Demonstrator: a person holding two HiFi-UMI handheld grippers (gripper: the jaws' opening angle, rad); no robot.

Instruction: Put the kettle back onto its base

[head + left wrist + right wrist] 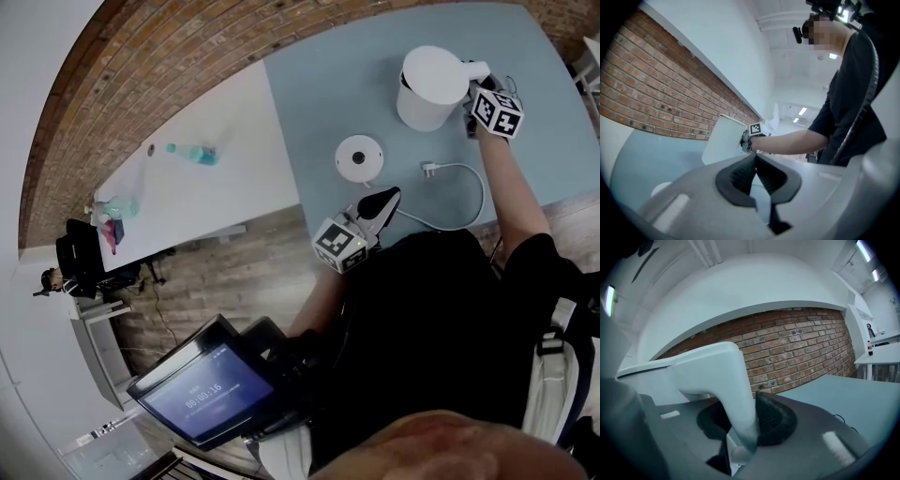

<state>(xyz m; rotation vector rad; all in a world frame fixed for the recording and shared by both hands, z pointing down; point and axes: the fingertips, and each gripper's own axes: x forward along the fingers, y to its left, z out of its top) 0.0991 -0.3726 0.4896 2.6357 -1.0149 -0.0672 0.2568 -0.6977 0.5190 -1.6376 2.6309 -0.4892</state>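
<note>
The right tongs are closed on the handle of the white kettle, both dark pads pressing its sides. The kettle is upright over the far part of the blue-grey tabletop; whether it is clear of the surface cannot be told. Its round white base lies on the tabletop nearer the person, apart from the kettle, with its cord curling off to the right. The left tongs are closed with nothing between them, just beside the base on the near side.
</note>
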